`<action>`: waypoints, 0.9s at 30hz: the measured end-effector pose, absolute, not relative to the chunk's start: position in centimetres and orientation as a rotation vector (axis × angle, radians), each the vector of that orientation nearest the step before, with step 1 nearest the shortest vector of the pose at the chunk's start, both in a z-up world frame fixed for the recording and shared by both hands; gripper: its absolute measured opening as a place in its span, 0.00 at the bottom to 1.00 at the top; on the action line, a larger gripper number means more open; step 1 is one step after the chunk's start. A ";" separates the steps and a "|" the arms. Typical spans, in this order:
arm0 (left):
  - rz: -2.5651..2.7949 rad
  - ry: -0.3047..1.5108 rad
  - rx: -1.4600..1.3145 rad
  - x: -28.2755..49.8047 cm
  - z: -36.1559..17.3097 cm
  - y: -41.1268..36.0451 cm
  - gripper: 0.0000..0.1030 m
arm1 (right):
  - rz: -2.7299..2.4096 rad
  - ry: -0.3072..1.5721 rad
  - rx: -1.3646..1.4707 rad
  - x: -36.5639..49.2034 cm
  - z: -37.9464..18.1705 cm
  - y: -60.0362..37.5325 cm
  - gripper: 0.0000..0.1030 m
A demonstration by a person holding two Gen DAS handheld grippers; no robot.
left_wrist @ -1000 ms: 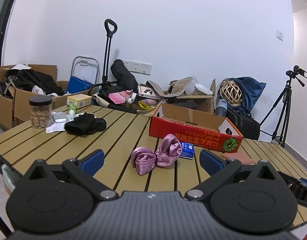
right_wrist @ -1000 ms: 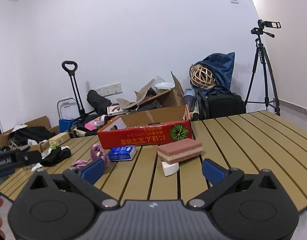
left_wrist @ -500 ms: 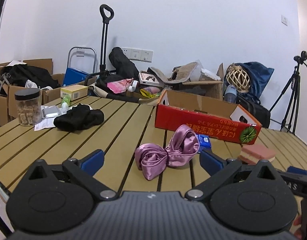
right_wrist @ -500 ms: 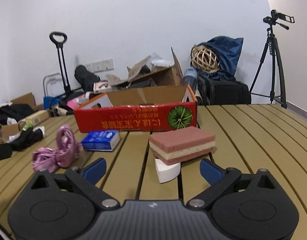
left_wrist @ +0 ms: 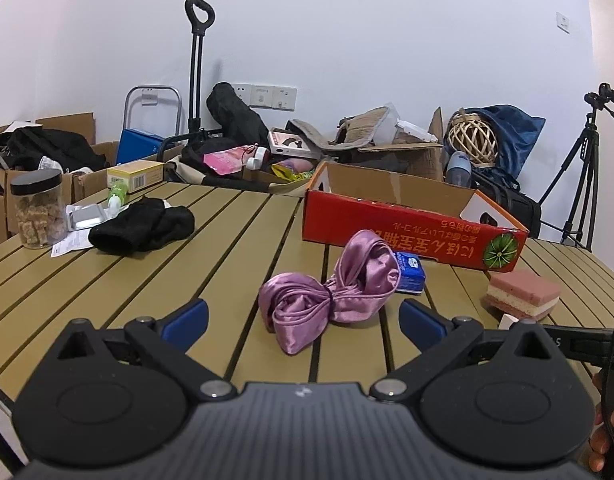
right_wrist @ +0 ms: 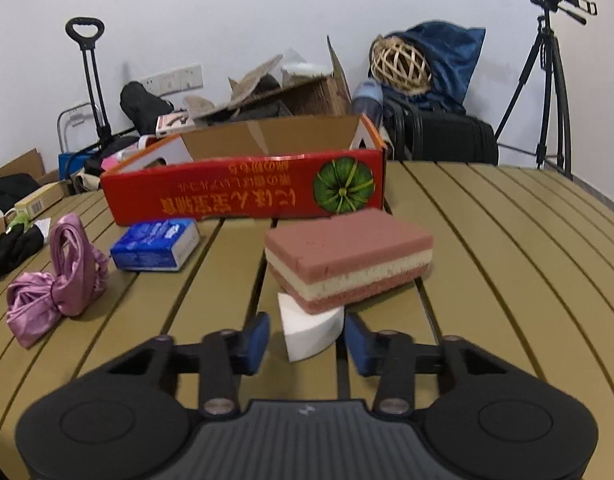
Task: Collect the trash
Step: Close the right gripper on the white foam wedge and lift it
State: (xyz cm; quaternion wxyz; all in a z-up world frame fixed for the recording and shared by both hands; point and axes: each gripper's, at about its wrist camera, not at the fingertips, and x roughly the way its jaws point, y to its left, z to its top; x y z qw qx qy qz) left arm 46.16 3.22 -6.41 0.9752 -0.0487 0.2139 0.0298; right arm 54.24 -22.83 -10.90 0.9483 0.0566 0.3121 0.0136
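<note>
So the trash here is a small white wedge-shaped foam scrap (right_wrist: pixel 312 334) lying on the worktop (right_wrist: pixel 507 240), tucked partly under the front corner of a pink-and-cream layered sponge (right_wrist: pixel 347 256). It sits upright on its flat side, curved edge facing right.

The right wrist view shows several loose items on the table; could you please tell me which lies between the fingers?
The white wedge-shaped piece, partly tucked under the pink-and-cream sponge. The right gripper is closing around it, fingers not yet touching.
</note>
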 end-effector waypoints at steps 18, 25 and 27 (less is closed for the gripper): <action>0.061 0.436 -0.103 46.3 -6.4 3.8 1.00 | 0.061 0.551 0.193 51.1 -9.7 -23.1 0.13; 0.056 0.449 -0.113 46.2 -6.3 3.9 1.00 | 0.087 0.510 0.297 48.8 -8.9 -24.3 0.13; 0.055 0.445 -0.113 46.0 -6.2 4.0 1.00 | 0.075 0.486 0.294 48.2 -8.7 -24.4 0.13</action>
